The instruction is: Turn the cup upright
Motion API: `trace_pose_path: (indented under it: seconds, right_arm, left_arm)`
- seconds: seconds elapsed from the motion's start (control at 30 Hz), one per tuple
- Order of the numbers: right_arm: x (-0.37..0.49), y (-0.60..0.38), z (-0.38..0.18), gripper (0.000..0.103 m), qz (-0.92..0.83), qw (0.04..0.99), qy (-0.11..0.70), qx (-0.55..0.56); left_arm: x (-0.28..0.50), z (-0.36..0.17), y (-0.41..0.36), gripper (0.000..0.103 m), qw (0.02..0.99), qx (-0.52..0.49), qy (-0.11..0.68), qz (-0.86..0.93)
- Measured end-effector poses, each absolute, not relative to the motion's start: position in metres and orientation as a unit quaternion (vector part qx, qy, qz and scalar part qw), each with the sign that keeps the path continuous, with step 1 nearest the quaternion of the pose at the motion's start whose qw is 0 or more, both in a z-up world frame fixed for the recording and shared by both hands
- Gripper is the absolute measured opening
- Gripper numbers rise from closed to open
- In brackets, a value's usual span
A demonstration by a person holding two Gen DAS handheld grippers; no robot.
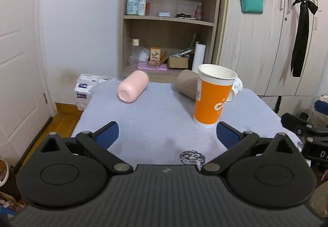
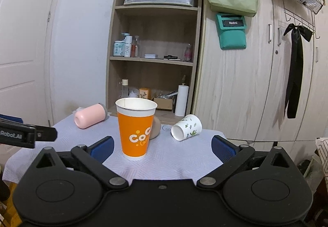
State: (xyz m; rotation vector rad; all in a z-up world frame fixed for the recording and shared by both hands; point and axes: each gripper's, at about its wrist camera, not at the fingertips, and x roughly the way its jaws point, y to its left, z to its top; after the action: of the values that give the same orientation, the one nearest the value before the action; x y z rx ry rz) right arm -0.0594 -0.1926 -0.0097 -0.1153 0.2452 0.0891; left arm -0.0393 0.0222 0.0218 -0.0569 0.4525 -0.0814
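Wooden shelf (image 2: 153, 59) behind cloth-covered table (image 2: 174, 157)

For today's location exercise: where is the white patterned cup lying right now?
In the right wrist view, the white patterned cup lies on its side on the table, right of the upright orange cup.

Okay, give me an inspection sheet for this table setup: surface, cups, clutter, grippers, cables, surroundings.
Surface: table under a pale textured cloth.
Job's things: orange cup upright; pink cup, brown cup and white patterned cup on their sides.
Clutter: nothing seen.
Grippers: left gripper and right gripper both open, holding nothing.
Cables: nothing seen.
Surroundings: shelf unit, wardrobe, door.
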Motion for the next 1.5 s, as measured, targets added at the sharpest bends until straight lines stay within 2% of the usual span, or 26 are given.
trace_pose_path:
  seconds: [1.5]
  right_arm:
    - [-0.052,-0.197,-0.018,0.103,0.014,0.987,0.153,-0.043]
  left_arm:
    - [-0.038,0.019,0.013,0.103,0.973,0.005,0.232,-0.006]
